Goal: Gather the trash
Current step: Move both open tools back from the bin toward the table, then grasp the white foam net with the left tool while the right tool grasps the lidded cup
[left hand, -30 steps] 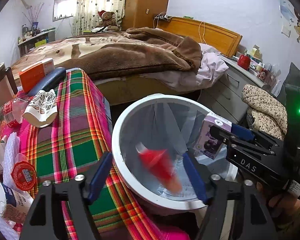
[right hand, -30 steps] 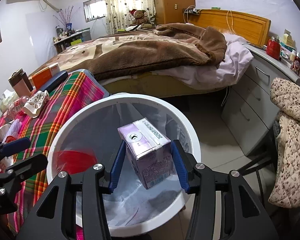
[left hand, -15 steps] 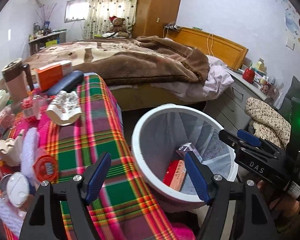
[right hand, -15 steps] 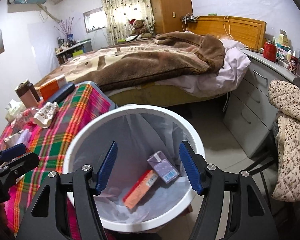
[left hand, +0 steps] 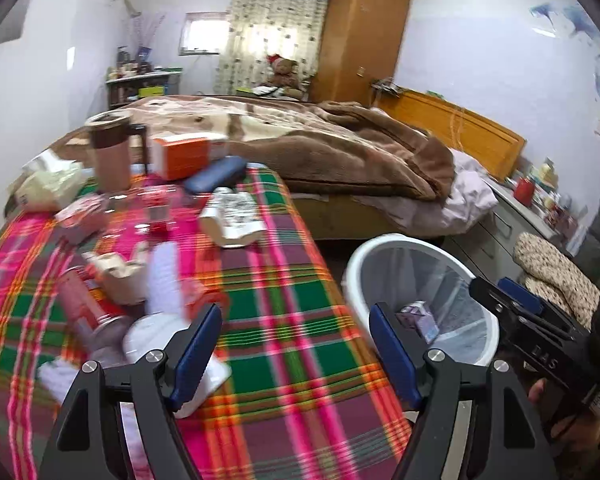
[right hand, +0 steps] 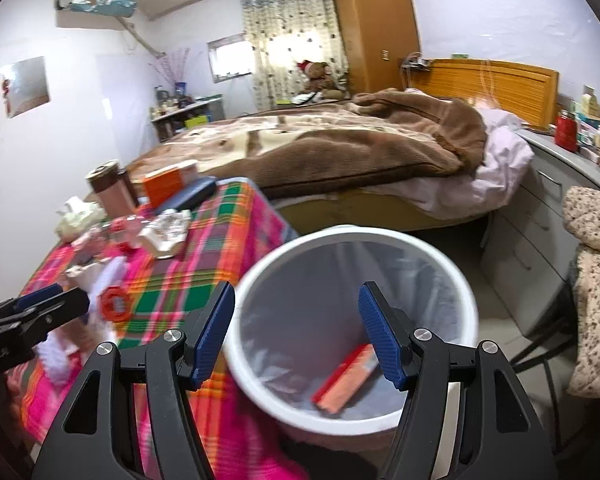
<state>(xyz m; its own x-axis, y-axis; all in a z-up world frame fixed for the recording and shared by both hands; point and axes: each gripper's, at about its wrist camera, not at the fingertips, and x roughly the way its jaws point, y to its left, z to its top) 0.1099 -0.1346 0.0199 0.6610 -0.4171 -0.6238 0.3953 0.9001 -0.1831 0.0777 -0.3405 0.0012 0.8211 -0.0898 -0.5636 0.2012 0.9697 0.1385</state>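
A white bin (right hand: 340, 236) with a clear liner stands on the floor beside the plaid-covered table (left hand: 284, 344). In it lie a red box (right hand: 346, 376) and a small purple carton (left hand: 418, 316). My right gripper (right hand: 296, 308) hangs open and empty above the bin's near rim. Over the table's near right part, my left gripper (left hand: 294, 332) is open with nothing between its fingers. On the cloth lie a crumpled printed paper cup (left hand: 234, 216), white wrappers (left hand: 164, 280) and a red round lid (right hand: 114, 304); much of this litter is blurred.
At the table's far end stand a brown mug (left hand: 110, 156), an orange box (left hand: 184, 156) and a dark blue case (left hand: 216, 174). A bed with a brown blanket (left hand: 320, 140) lies behind. Grey drawers (right hand: 540, 216) and a quilted garment (right hand: 596, 280) are at the right.
The right gripper opened and the purple carton dropped into the bin, where the red box also came to rest. Both grippers rose and drew left; the left view swung over the table.
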